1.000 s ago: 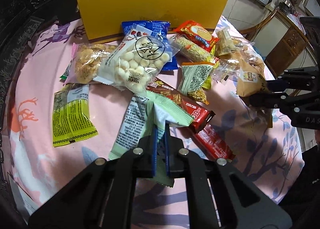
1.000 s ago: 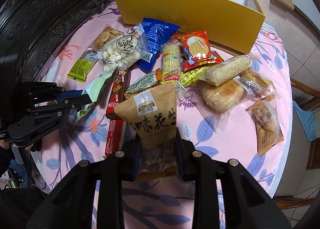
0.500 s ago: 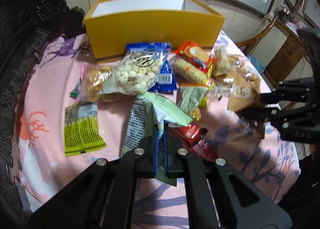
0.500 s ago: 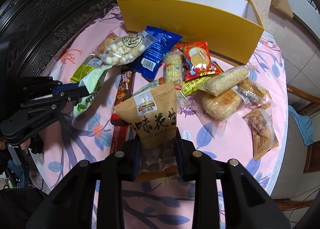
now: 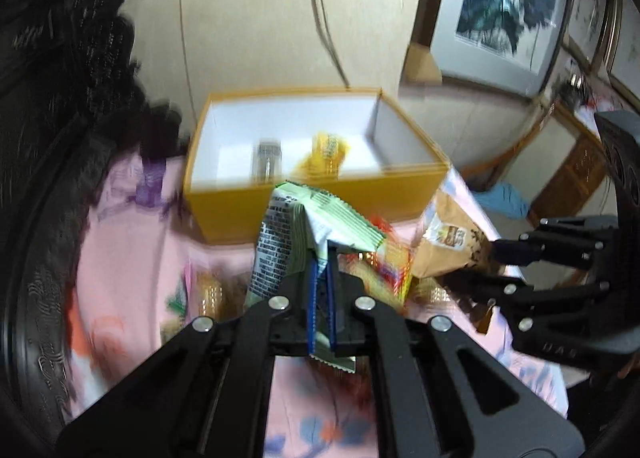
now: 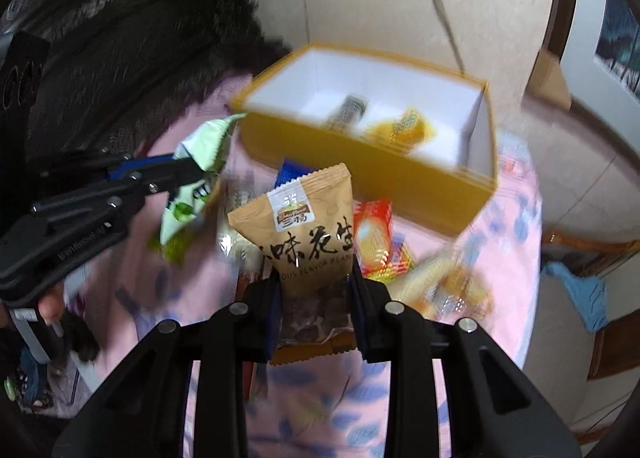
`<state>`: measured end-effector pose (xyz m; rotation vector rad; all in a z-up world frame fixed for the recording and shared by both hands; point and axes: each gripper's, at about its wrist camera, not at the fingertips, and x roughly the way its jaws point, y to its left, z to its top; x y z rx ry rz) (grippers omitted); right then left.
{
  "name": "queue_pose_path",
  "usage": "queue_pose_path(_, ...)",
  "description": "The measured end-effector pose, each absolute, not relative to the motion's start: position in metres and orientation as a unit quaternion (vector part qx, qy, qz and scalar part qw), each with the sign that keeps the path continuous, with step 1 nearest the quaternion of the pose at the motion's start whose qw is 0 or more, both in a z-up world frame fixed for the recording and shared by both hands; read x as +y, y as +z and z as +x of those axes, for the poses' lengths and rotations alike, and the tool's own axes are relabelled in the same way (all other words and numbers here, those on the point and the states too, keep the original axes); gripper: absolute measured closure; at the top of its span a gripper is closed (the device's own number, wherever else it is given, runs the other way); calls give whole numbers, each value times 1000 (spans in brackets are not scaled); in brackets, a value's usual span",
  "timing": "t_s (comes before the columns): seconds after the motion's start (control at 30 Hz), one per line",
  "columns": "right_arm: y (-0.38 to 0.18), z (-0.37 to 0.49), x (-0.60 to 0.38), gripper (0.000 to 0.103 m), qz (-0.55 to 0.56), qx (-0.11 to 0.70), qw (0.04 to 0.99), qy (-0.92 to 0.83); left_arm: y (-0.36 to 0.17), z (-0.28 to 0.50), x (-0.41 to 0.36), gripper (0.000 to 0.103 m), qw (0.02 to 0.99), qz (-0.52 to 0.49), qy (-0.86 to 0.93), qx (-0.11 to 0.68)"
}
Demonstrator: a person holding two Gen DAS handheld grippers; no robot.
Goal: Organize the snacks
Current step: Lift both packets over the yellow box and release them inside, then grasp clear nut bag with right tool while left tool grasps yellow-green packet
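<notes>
Left gripper: pinched nearly flat on the lower seam of a green-and-white packet, blue pads meeting through the film; seen from the side in the right wrist view, packet hanging off the tips.
Right gripper: narrow, closed on the lower part of a brown peanut bag; pads on both side edges, clear window with dark nuts between them.
Green-and-white packet, handling: light and floppy by the look; folds over above the pinch and droops to one side. Thin slick film, so a seam grip likely safest; a hold on the puffed middle could slide or crush the contents.
Brown peanut bag, handling: stands upright above the pads, so stiffer and fuller; probably heavier low down where the nuts sit. Grip low and across the width suits it; crimped top seam too thin to steer with.
Position of both: off the pink cloth, in the air, near the front wall of the yellow box but not yet over its opening.
Yellow box: open, white inside; a dark-wrapped item and a yellow packet on its floor, room beside them.
Loose snacks: red-and-yellow packets and others on the cloth below, blurred.
Risk: floppy packet may catch the box rim; a release well inside the walls seems wise.
</notes>
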<state>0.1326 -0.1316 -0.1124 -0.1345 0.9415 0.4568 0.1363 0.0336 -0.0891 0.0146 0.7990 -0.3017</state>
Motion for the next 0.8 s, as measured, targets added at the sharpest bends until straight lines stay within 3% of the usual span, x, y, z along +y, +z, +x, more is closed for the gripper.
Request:
queue_pose_path(0.2, -60, 213, -134, 73, -40, 409, 893, 186, -40, 226, 18, 99, 923, -14, -145, 357)
queue_pose_path(0.4, -54, 280, -135, 72, -18, 417, 895, 158, -38, 297, 4, 95, 914, -32, -127, 385)
queue_pose_path(0.47, -61, 293, -134, 66, -26, 425, 895, 134, -42, 307, 1, 90, 913, -31, -123, 388)
queue_pose_path(0.5, -65, 298, -134, 50, -32, 427, 895, 121, -43, 311, -1, 86, 913, -27, -119, 388)
queue_pose_path(0.57, -69, 302, -134, 42, -34, 430, 896, 108, -43, 314, -3, 61, 915, -28, -120, 384)
queue_pose_path(0.6, -69, 304, -135, 42, -31, 429, 896, 109, -42, 316, -2, 56, 918, -29, -119, 378)
queue_pose_path(0.8, -67, 310, -138, 42, -31, 422, 899, 113, -43, 316, 4, 55, 919, -31, -121, 374)
